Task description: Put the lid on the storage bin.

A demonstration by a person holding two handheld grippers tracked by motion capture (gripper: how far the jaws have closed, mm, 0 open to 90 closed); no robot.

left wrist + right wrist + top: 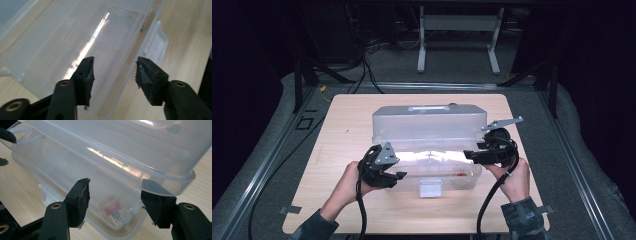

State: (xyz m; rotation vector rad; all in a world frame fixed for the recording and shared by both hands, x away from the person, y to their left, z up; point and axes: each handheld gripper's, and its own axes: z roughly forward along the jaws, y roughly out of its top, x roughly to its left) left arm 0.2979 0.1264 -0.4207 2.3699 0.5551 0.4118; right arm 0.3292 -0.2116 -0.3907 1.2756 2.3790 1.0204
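The left claw [398, 176] stands half open, nothing between its jaws, at the 9 o'clock end of a clear plastic box [427, 131]. The right claw [468, 155], also parted and holding nothing, straddles the box's 3 o'clock rim. The box sits mid-worktop [342, 145], lid [429, 120] raised toward 12 o'clock, latch [430, 188] at 6. It looks light, stiff and slippery; the rims seem the best hold.
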